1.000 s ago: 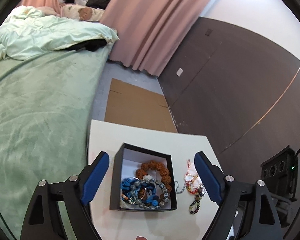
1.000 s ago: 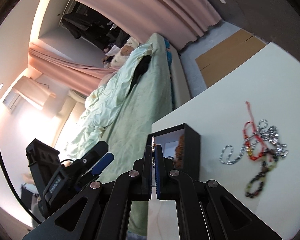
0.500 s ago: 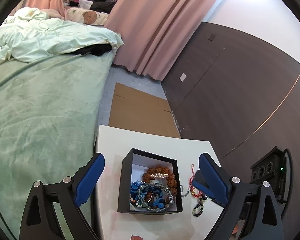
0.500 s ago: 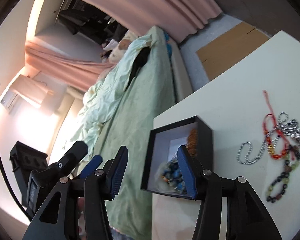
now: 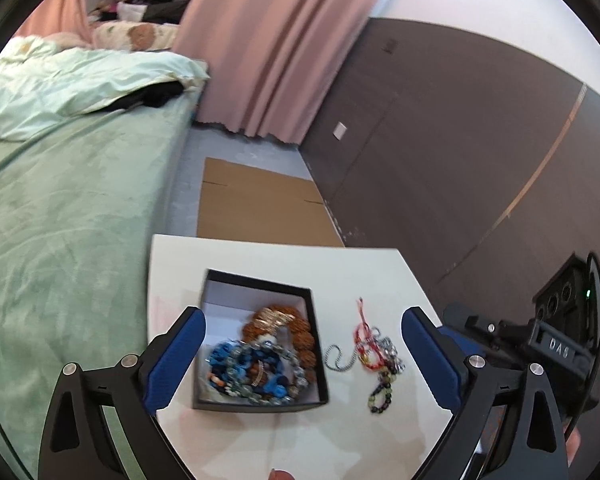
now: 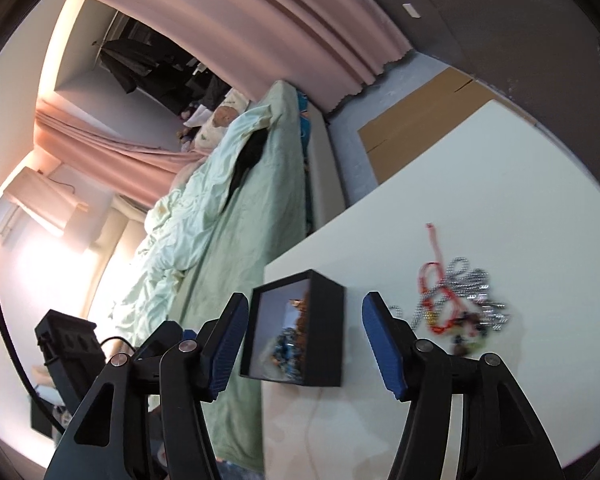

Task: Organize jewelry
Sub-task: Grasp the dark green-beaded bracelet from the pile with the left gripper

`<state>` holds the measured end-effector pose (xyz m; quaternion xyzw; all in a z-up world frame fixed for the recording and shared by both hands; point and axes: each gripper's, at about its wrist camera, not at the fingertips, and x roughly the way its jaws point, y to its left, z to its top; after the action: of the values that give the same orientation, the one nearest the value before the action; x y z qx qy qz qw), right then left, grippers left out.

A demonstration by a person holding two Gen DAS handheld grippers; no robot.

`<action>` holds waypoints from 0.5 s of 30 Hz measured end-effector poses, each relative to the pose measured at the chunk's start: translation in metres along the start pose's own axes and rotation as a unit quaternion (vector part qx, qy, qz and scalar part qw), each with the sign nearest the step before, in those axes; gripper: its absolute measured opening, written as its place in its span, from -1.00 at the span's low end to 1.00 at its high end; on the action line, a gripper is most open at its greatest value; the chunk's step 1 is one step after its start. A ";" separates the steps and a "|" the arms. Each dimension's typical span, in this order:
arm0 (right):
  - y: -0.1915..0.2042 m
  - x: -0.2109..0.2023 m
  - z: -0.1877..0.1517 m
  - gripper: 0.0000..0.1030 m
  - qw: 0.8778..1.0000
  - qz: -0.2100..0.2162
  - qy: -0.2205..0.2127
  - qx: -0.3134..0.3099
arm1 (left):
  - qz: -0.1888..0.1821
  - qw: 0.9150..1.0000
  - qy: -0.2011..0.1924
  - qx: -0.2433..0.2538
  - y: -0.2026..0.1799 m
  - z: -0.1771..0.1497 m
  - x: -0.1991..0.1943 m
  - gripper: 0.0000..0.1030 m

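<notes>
Pale and bare for the most part, our white bench carries a black open box near its left edge, and we see inside it a heap of beaded bracelets: blue and clear beads toward the near wall, brown knobbly beads behind them with a small golden piece lying on top. At about 3 o'clock from the box, just beside it on the bench, lies a loose tangle of jewelry: a silver chain, a red cord and a dark bead bracelet, not touching the box as far as we can tell. Our left gripper hangs above this area with its jaws spread wide, the blue pads either side of the box and holding nothing. Our right gripper has just been opening; its jaws stand apart, framing the box from the near side in its own view, with nothing pressed between the pads. At 9 o'clock from the bench lies a bed with a green cover, at 12 o'clock flattened cardboard on the floor, and beyond it pink curtains and a dark wall.
</notes>
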<state>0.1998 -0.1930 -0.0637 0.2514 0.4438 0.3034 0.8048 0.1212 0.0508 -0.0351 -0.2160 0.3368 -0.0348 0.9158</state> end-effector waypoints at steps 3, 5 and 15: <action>-0.010 -0.010 0.000 0.32 1.000 -0.022 -0.001 0.000 | -0.004 1.000 0.008 0.019 -0.013 -0.006 0.005 0.91; -0.020 -0.018 0.001 0.44 0.999 -0.032 -0.003 0.006 | -0.008 0.999 0.013 0.028 -0.021 -0.011 0.008 0.91; -0.057 -0.041 0.001 0.45 0.996 -0.077 0.009 0.036 | -0.014 0.997 0.021 0.073 -0.060 -0.037 0.022 0.90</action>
<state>0.1981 -0.2618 -0.0789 0.2426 0.4794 0.2270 0.8122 0.1194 -0.0218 -0.0487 -0.1520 0.3495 -0.0768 0.9213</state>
